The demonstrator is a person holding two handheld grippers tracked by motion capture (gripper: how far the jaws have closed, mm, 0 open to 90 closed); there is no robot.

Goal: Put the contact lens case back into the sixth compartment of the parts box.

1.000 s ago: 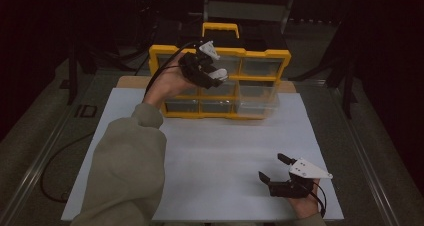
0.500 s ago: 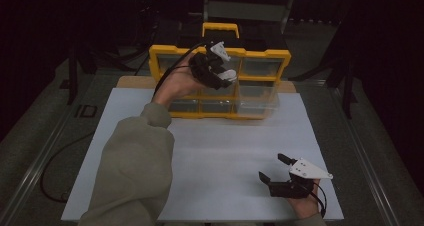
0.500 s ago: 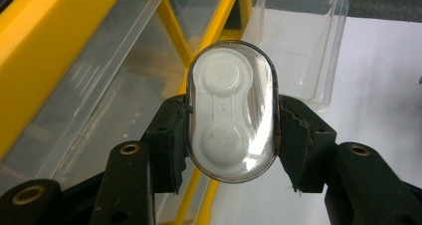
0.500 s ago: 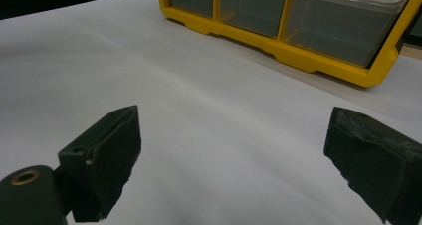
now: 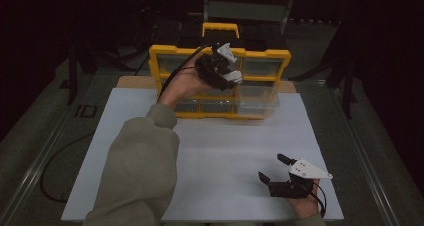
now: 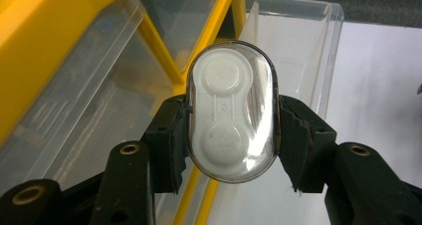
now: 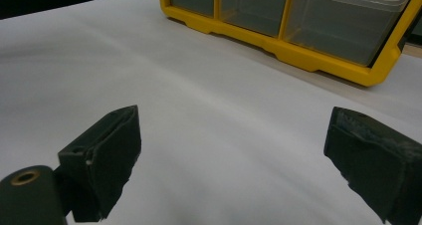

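Clear plastic over a white insert: that is the small oval case (image 6: 232, 110) I have clamped in my left gripper (image 6: 232, 135), its two black jaws pressing on the case's long sides, so that its two round wells face the camera one above the other. In the left gripper view the case sits in front of a yellow divider of the organiser (image 5: 165, 53), with a transparent drawer (image 6: 293, 51) pulled out just behind it. From the high view my left gripper (image 5: 222, 68) is raised in front of the organiser's upper row, above the drawer (image 5: 257, 98) that juts out of the lower row at the right. The organiser is a yellow frame with see-through drawers and a yellow handle on top, standing at the far edge of the white surface (image 5: 220, 156). My sleeve (image 5: 140, 171) reaches up to it from the near side. My right gripper (image 5: 272, 168) rests low on the surface at the near right, well apart from the organiser, its jaws spread wide with nothing between them; its own view looks across bare white towards the organiser's bottom rail (image 7: 298, 56).
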